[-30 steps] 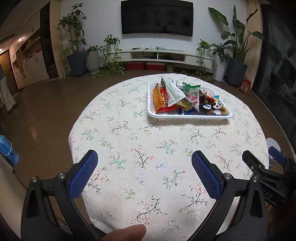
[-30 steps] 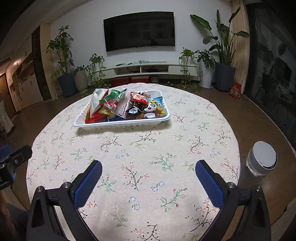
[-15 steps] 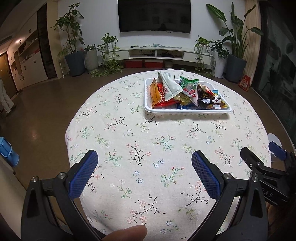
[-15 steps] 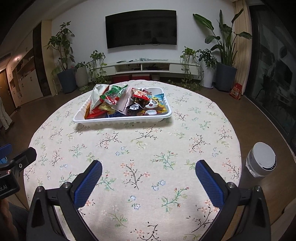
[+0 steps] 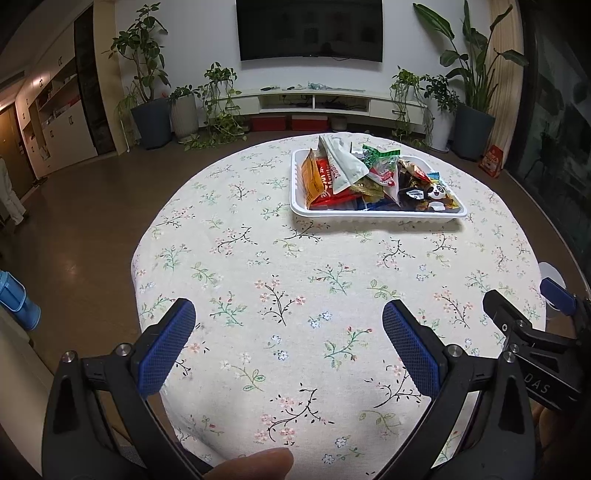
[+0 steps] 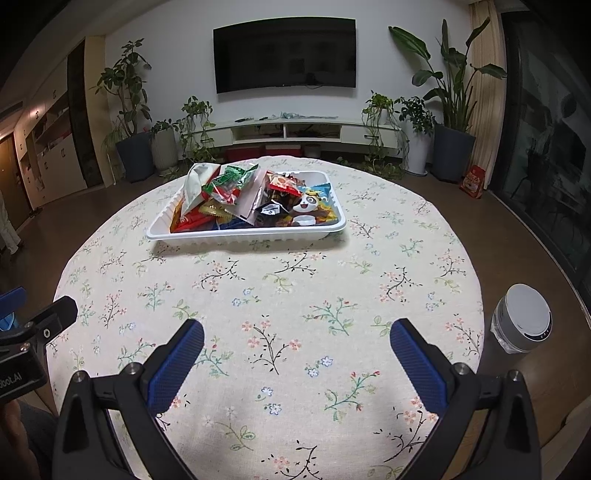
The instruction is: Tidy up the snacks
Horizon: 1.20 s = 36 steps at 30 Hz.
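Note:
A white tray (image 5: 376, 218) (image 6: 243, 235) heaped with several snack packets (image 5: 345, 177) (image 6: 229, 184) stands on the far half of a round table with a floral cloth (image 5: 295, 295) (image 6: 280, 295). A panda-print packet (image 5: 436, 192) (image 6: 306, 205) lies at the tray's right end. My left gripper (image 5: 288, 317) hovers open over the near edge of the table, well short of the tray, with nothing between its blue pads. My right gripper (image 6: 295, 336) is likewise open and empty above the near cloth. Each gripper shows at the edge of the other's view.
A white round bin (image 6: 522, 319) stands on the floor beside the table's right edge. A blue container (image 5: 16, 299) sits on the floor to the left. Potted plants (image 5: 147, 92), a TV (image 5: 310, 29) and a low cabinet (image 5: 314, 101) line the far wall. A thumb (image 5: 251, 465) shows at bottom.
Both grippers have dropped a little and eased toward the tray, which now sits slightly lower and larger in both views. Both stay open and empty.

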{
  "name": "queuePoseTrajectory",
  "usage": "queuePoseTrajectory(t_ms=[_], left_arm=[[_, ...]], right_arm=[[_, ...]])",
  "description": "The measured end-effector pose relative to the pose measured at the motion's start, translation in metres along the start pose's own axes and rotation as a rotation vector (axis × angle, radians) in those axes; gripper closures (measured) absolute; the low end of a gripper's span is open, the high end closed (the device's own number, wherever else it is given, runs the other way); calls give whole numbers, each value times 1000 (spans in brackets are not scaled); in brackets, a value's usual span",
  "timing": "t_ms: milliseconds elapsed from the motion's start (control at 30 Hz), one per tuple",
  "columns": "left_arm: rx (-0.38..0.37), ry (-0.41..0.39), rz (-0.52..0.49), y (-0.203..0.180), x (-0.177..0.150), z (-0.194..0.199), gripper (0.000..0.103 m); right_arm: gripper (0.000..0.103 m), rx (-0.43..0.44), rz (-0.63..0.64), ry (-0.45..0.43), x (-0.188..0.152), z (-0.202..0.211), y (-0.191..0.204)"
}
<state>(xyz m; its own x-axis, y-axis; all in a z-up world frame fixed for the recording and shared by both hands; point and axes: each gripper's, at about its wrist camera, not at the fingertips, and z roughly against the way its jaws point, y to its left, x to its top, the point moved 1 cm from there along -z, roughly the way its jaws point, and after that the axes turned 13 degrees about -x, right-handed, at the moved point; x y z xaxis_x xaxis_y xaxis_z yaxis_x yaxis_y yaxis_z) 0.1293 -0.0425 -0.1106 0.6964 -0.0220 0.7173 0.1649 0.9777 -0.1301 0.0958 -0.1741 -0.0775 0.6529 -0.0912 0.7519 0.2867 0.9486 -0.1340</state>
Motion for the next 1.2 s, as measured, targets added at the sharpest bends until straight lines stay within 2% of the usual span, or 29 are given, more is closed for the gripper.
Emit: queuePoseTrajectory(t_ms=[1200], left_arm=[[-26,-3,-1,-5,0,1,0]], right_arm=[[0,3,20,10,-3,-2,3]])
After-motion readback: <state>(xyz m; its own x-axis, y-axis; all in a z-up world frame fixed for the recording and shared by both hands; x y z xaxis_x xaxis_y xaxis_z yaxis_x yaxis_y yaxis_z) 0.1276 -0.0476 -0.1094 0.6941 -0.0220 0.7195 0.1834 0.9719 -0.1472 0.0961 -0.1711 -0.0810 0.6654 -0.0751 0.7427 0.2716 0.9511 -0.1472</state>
